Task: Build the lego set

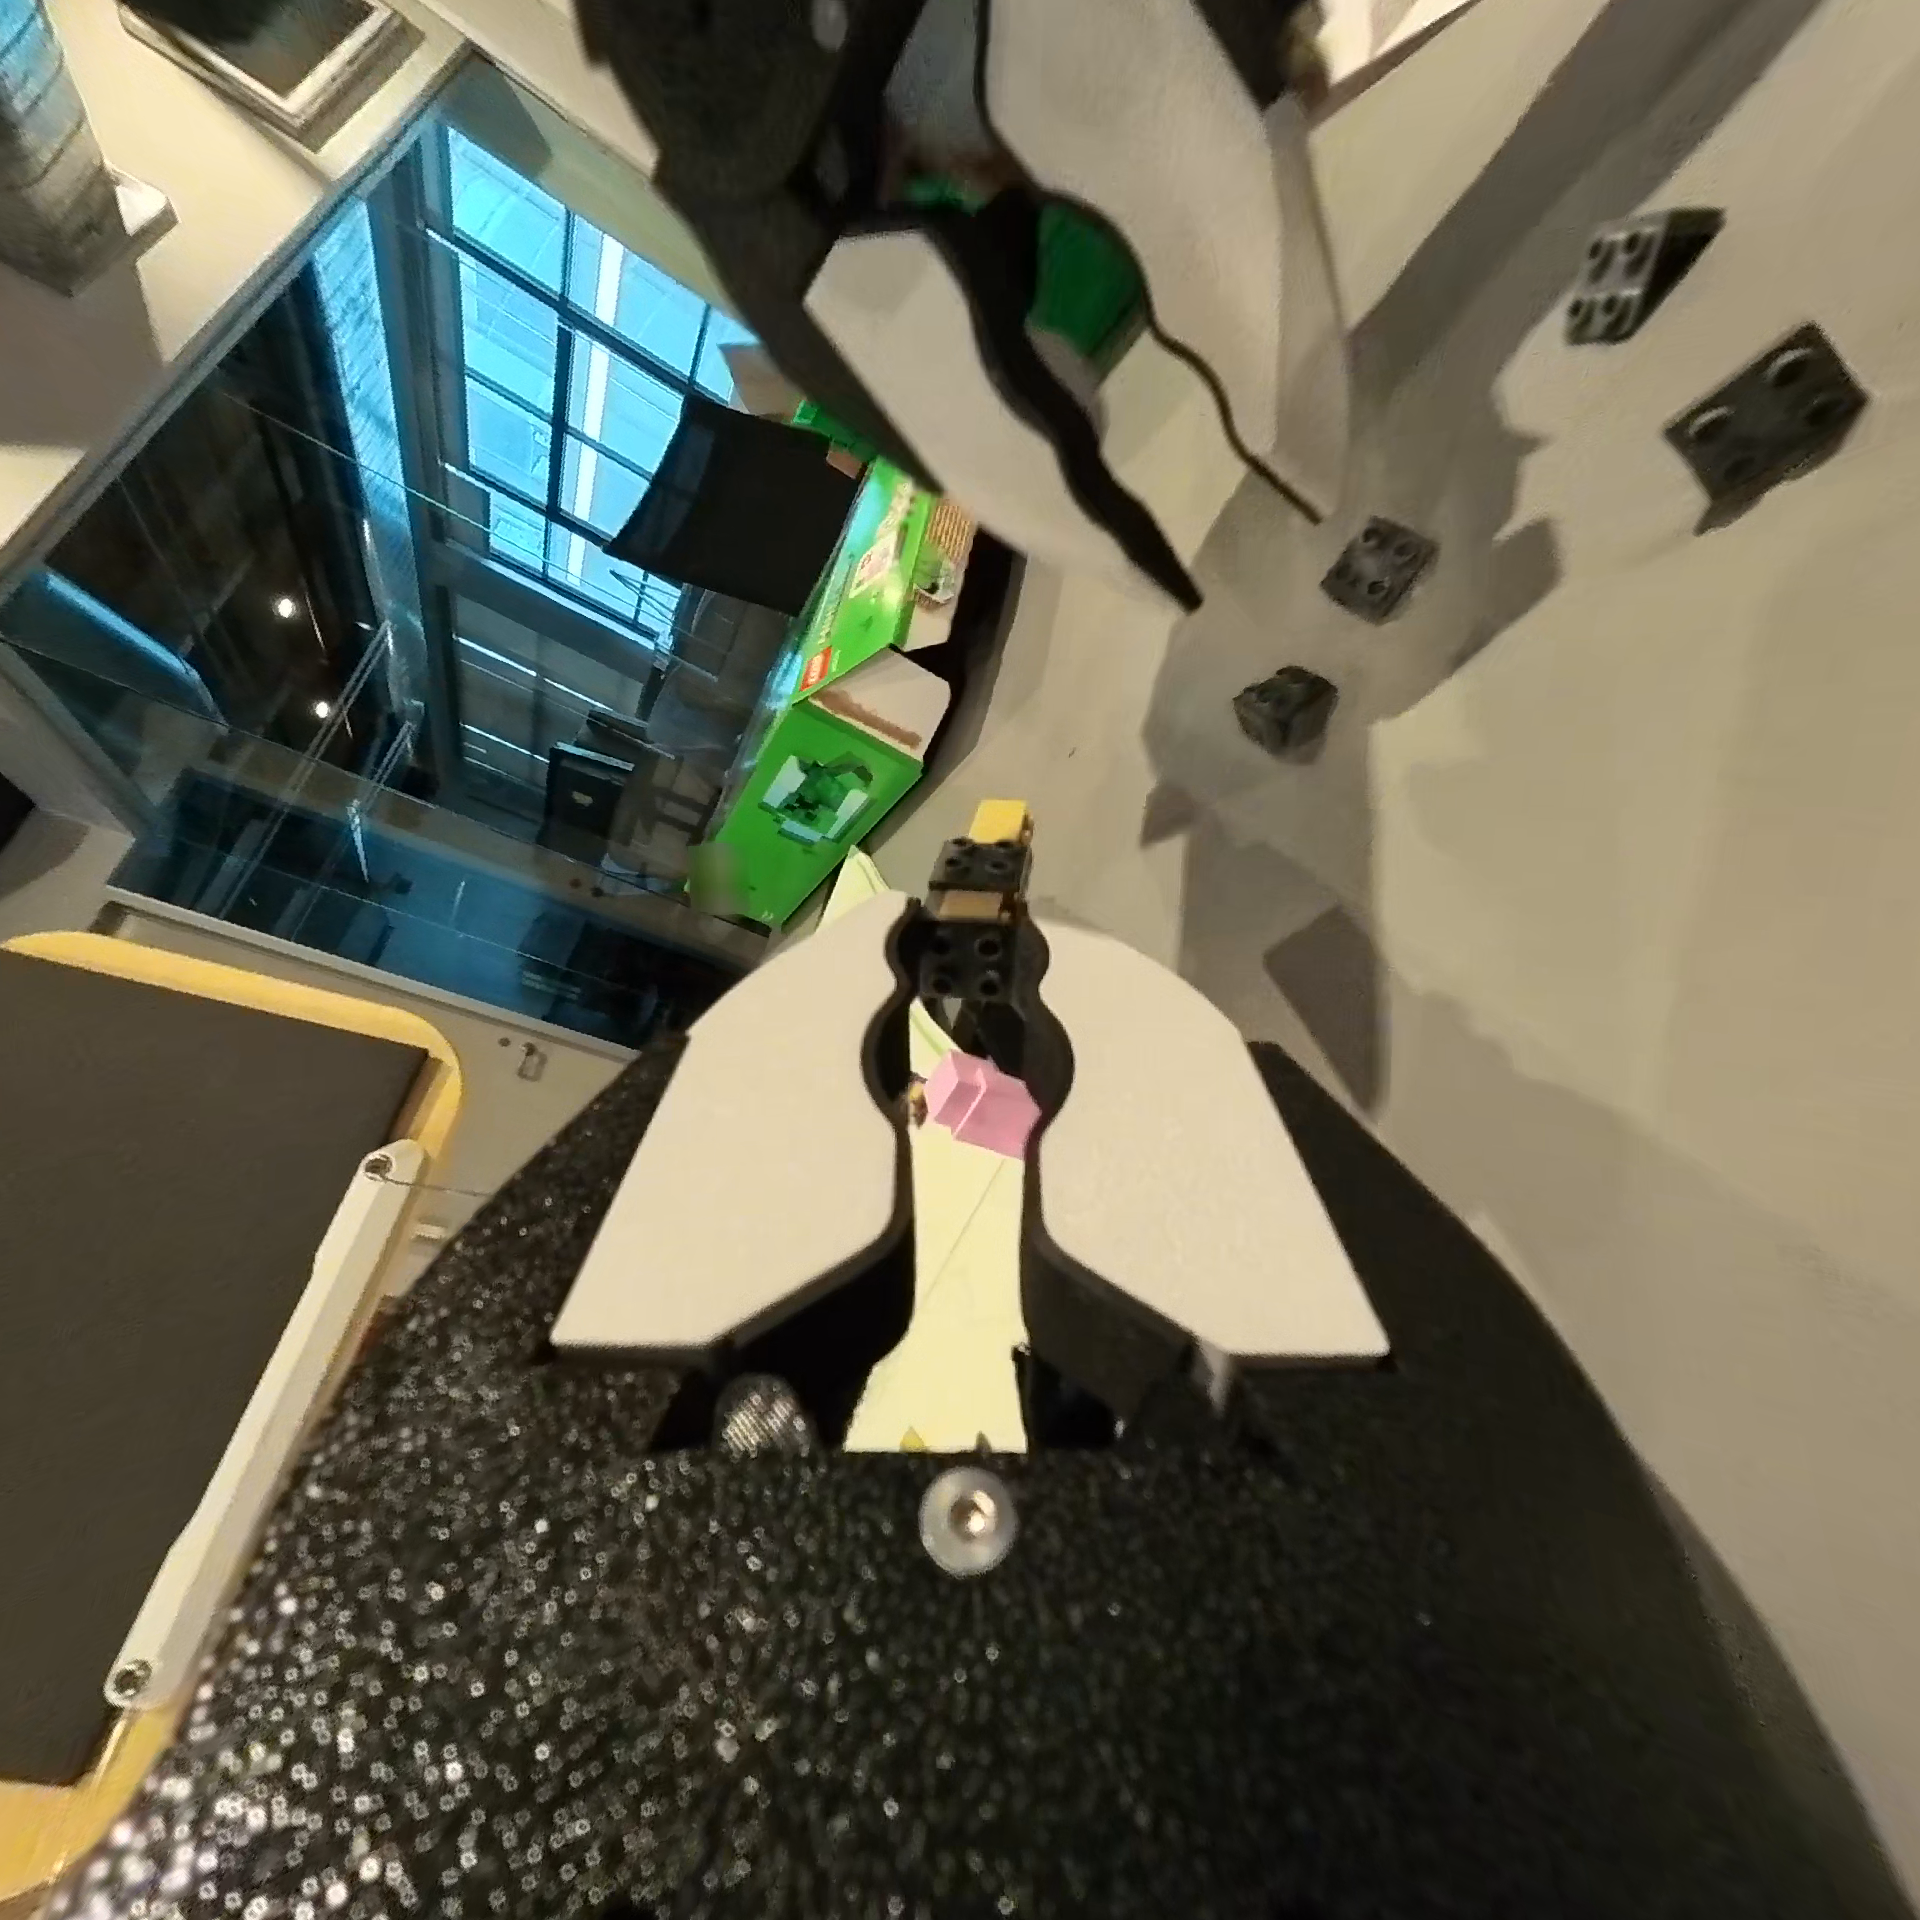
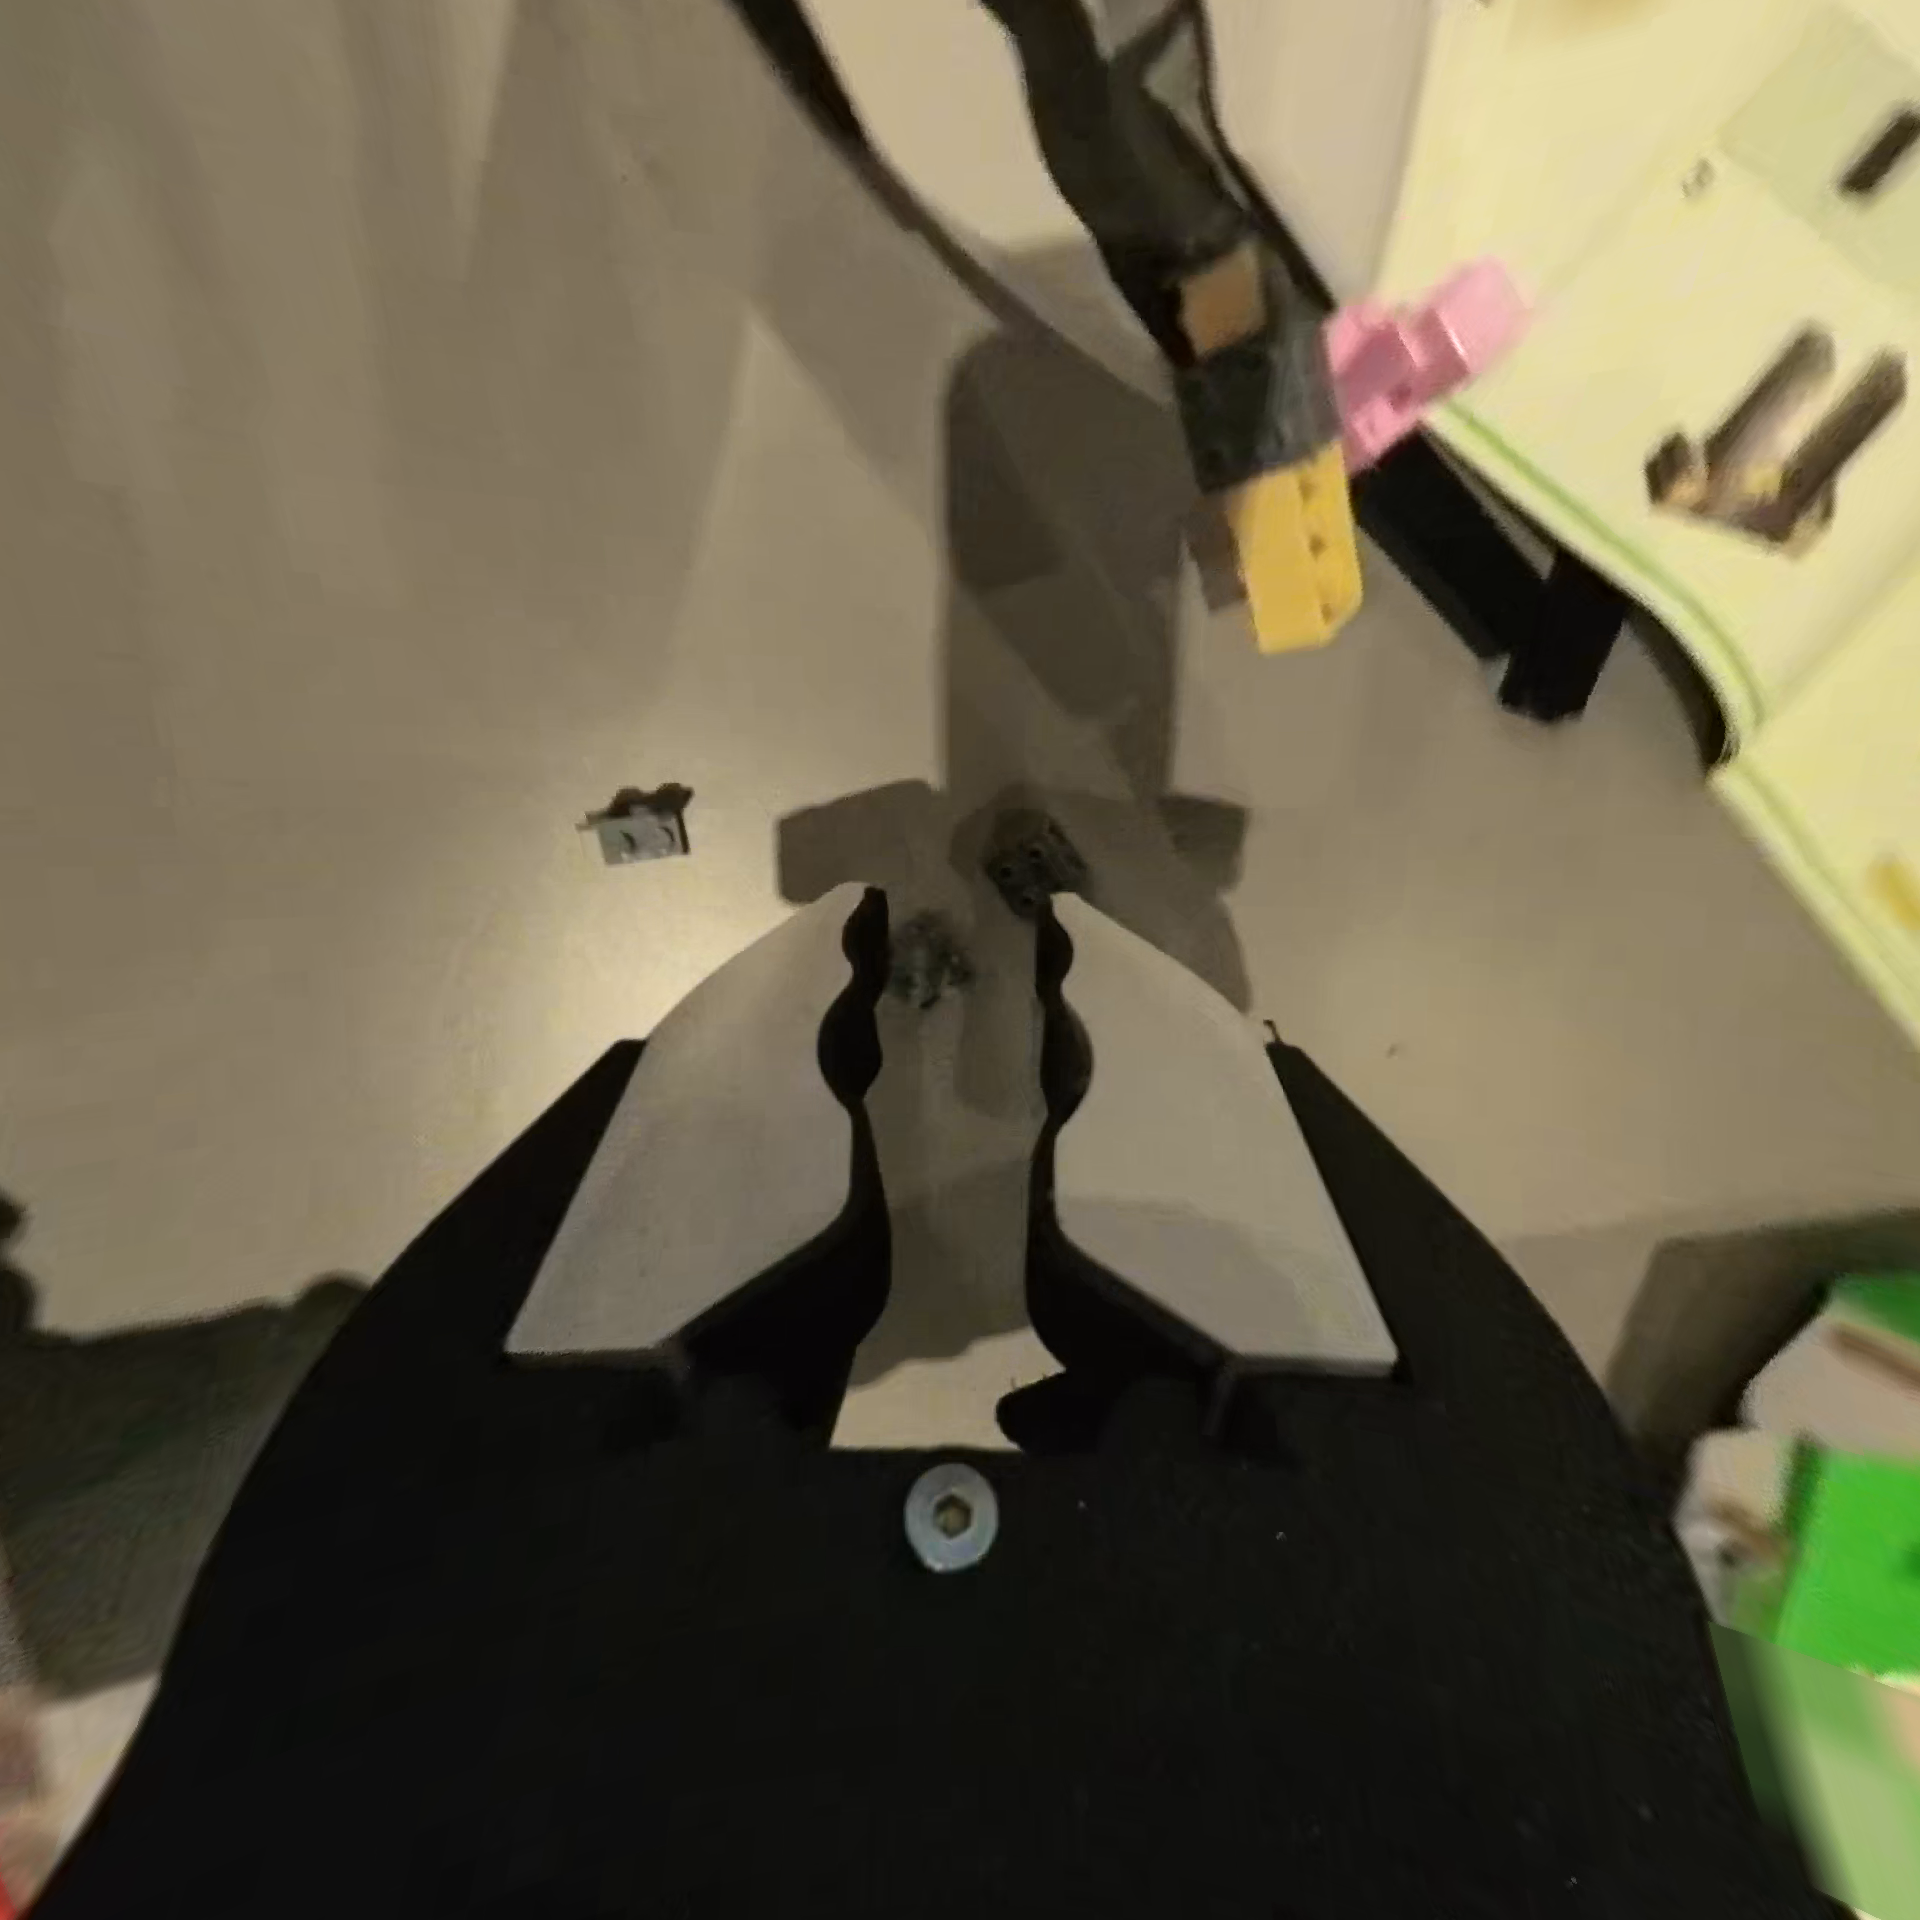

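Observation:
My left gripper [image 1: 971,914] is shut on a small lego assembly [image 1: 977,883] of black bricks with a tan layer and a yellow brick at its far end, held above the table. It also shows in the right wrist view [image 2: 1262,457]. My right gripper [image 2: 961,920] is open and empty, low over the white table, with one small black brick [image 2: 925,971] between its fingers and another [image 2: 1029,857] just past the tips. In the left wrist view the right gripper [image 1: 1247,556] hangs over several loose black bricks [image 1: 1377,566].
A pink brick [image 2: 1423,353] lies on the pale instruction booklet [image 2: 1662,416], under my left gripper. A small grey plate [image 2: 639,831] lies to the left of my right gripper. A green lego box [image 1: 842,748] stands at the table's far side. Some 9 cm of space lies between my two pairs of fingers.

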Demonstrator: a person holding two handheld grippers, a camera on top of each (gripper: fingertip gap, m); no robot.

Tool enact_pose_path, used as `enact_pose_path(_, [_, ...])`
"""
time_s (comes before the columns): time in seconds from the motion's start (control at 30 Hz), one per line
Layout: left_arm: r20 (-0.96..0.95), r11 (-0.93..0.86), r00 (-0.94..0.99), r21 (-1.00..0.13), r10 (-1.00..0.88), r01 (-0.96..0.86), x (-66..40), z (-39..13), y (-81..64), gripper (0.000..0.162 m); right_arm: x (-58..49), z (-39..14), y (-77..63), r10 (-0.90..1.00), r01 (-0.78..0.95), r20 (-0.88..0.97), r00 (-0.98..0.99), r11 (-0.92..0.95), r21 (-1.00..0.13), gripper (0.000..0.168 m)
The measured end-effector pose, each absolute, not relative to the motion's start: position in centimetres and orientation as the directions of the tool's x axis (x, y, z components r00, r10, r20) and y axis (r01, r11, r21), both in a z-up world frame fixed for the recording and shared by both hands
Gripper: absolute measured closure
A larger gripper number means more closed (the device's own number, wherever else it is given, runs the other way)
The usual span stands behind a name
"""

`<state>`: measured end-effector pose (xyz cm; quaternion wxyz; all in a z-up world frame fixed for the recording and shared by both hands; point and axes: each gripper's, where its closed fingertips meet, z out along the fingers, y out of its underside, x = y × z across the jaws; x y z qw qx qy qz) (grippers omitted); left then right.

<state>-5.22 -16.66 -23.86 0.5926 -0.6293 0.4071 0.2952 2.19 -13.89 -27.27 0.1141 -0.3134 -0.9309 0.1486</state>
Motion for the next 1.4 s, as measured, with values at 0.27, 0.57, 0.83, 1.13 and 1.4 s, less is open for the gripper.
enact_pose_path(0.27, [-0.799,0.009,0.571,-0.583,-0.186,-0.812,-5.9,-24.1,-16.4,0.146,0.7,-29.0,-13.0,0.352,0.326,0.048,-0.935,0.904,-0.278,0.144])
enact_pose_path(0.57, [-0.782,0.005,0.586,-0.600,-0.210,-0.800,-5.9,-24.4,-16.4,0.146,0.8,-30.1,-12.8,0.228,0.229,-0.031,-0.973,0.950,-0.213,0.147])
enact_pose_path(0.83, [-0.771,0.001,0.597,-0.612,-0.221,-0.791,-5.9,-24.5,-16.4,0.146,0.5,-29.9,-13.3,0.252,0.252,-0.034,-0.967,0.931,-0.265,0.161])
enact_pose_path(1.13, [-0.766,0.006,0.599,-0.618,-0.233,-0.786,-5.7,-24.5,-16.5,0.146,0.4,-29.7,-13.4,0.359,0.332,0.019,-0.933,0.880,-0.339,0.162])
enact_pose_path(1.4, [-0.758,0.020,0.594,-0.621,-0.267,-0.784,-5.2,-24.8,-16.6,0.146,-0.1,-26.4,-14.6,0.489,0.424,-0.028,-0.872,0.725,-0.542,0.162])
